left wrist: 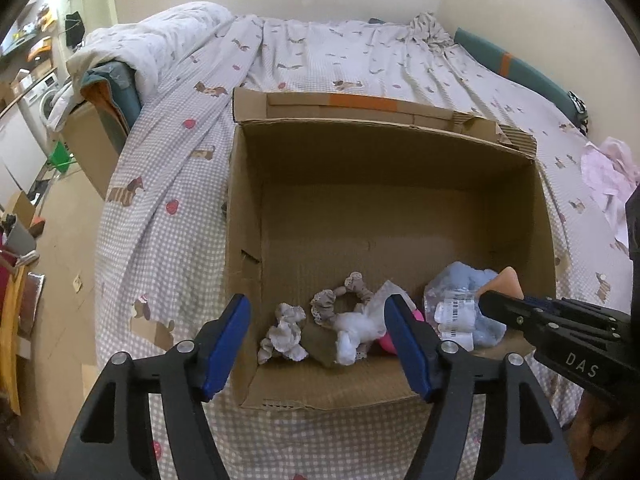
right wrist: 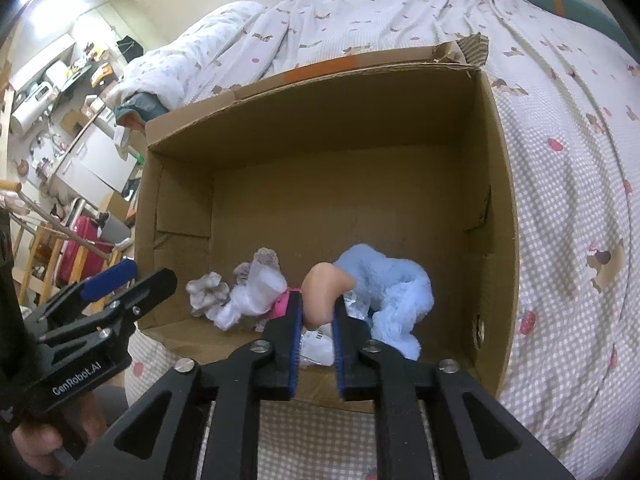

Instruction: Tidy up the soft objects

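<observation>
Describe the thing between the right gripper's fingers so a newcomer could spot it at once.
Find the open cardboard box on the checked bedspread. At its near wall, the right gripper has a peach-coloured soft piece between its fingers. It is smooth, unlike the fluffy blue plush beside it.

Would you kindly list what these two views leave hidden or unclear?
- Pink item: left wrist view, covered by white fabric and the gripper finger.
- Label text on the plastic packet: both views, too small.
- Peach item: right wrist view, lower end hidden between the right gripper fingers.
</observation>
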A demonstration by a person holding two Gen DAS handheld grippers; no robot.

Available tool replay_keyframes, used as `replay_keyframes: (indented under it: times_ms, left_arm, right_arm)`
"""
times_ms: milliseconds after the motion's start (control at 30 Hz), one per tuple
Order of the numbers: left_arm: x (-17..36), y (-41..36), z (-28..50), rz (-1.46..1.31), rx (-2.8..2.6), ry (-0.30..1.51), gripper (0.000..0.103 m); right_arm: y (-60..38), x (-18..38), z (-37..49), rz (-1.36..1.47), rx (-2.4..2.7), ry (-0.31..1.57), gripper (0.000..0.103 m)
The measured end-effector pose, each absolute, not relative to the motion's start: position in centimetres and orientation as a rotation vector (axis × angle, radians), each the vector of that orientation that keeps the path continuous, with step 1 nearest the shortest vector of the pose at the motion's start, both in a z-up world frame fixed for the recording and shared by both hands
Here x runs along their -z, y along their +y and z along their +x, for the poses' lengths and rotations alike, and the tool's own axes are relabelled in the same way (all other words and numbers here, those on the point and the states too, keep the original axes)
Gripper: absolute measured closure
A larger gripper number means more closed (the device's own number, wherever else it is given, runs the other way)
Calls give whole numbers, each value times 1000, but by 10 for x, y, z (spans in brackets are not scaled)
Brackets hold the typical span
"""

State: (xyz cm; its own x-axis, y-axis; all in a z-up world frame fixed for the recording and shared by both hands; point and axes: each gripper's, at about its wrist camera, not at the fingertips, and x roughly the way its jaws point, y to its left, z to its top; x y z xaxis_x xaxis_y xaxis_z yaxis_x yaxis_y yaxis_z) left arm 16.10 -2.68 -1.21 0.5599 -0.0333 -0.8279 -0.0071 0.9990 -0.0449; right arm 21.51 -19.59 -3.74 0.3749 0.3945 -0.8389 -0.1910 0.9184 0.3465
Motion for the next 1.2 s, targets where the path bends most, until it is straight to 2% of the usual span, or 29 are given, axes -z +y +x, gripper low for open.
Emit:
replay_keyframes:
  times_ms: [33,67,133,200,300,367,433,500,533,633,667,800,867,1200]
  left_arm:
    - [11,-27,161,-46,18,972,36]
    - [9,-26,160,-42,11,962,36]
    - [6,-23,159,-41,-1,945,36]
    - [2,-20,158,-54,-7,929,36]
    - [-6,-16,154,-51,-59,886,36]
    - [-11,-14,150,-43,-74,857,36]
    - [-17,-11,147,-54,-67,834,36]
    - [-23,-7,140,-77,-61,811,36]
    - [-26,-5,138,-85,-64,803,34]
    - [-31,0,129,-98,-66,795,14]
    - [-32,2,126,-101,-67,791,12]
    - [-41,9,114,-114,-71,784,9]
    - [-46,12,105,-117,-82,777,2]
    - [-63,5,57,-58,-41,725,1]
  right_arm:
    - [-197,37,215,211,-376,1123,68]
    - [-198,36,215,220,-376,1115,66]
    - [-200,32,214,236,-384,1095,40]
    - [-202,26,213,247,-381,1063,32]
    - [-206,12,212,238,-348,1011,31]
    - [-209,2,210,231,-326,958,24]
    - [-212,-7,206,251,-325,912,8]
    - [-215,-14,202,267,-313,880,0]
    - [-218,-18,199,277,-307,864,0]
    - [-224,-23,191,297,-287,854,0]
    - [-226,-25,187,301,-283,852,0]
    - [-229,-36,173,277,-279,822,0]
    - [-228,-41,164,237,-271,794,0]
    - [-232,-64,123,182,-262,712,0]
